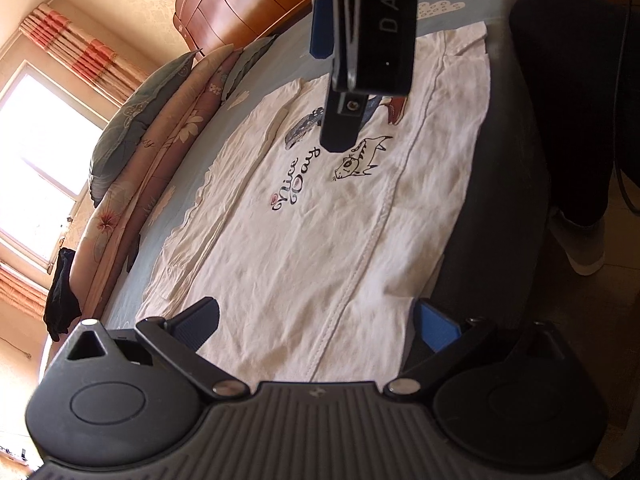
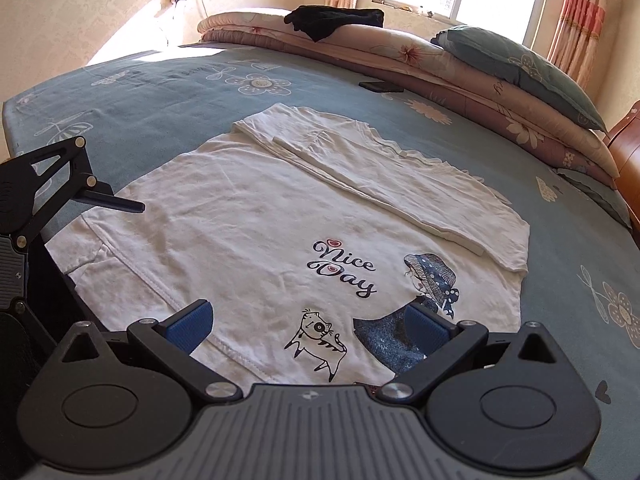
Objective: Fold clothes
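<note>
shirt: white shirt (image 2: 256, 216) with a "Nice Day" print (image 2: 344, 268), laid print-up on the blue bed sheet (image 2: 160, 92), near the bed edge closest to the person.
done: the shirt's far side, away from the person, is folded in over the body; that folded sleeve (image 2: 384, 184) lies as a flat strip just beyond the print.
left: near side of the shirt looks unfolded; its side seam (image 1: 360, 248) runs the full length and the cloth past it reaches the bed edge. Judging by this, roughly a third done: near side fold, then the lengthwise fold-up, remain.
left gripper (image 1: 316, 326): fingers spread wide, nothing between them, hovering over the hem end of the shirt. No contact visible.
right gripper (image 2: 308, 322): fingers spread wide, empty, above the shirt just on the near side of the print, over the cat drawing (image 2: 316, 336).
relative: seen from the left wrist view, the right gripper hangs over the print; the two tools are well apart along the shirt.
next (guess): both pinch the near edge and carry it across towards the folded sleeve.
risk: thin wrinkled cloth, may catch the sheet too.
clutter: phone (image 2: 380, 87) on the sheet beyond the shirt, well apart; quilts (image 2: 400, 56) farther back.
</note>
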Demonstrator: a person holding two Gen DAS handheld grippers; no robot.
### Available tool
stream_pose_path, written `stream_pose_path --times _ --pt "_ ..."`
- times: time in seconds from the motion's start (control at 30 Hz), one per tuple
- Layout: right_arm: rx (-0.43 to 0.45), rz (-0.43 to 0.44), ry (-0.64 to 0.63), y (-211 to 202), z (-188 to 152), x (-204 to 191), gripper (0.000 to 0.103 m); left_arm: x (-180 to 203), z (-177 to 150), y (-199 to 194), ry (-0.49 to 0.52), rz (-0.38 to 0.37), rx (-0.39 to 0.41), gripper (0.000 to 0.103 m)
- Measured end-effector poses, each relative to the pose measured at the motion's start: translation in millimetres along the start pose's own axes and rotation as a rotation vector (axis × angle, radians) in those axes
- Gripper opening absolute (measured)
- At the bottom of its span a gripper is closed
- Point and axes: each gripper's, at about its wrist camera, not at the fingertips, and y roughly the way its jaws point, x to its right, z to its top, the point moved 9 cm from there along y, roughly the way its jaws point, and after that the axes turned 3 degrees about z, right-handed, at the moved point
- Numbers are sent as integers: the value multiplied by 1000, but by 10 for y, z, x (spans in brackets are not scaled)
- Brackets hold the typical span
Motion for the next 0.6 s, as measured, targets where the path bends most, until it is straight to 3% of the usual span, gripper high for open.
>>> stream_pose_path --times 0.2,0.6 --pt "-10 -11 -31 19 0 9 103 86 -151 -9 69 -32 -28 102" --pt "-10 12 -65 48 -8 -67 103 32 -51 2 193 25 16 102"
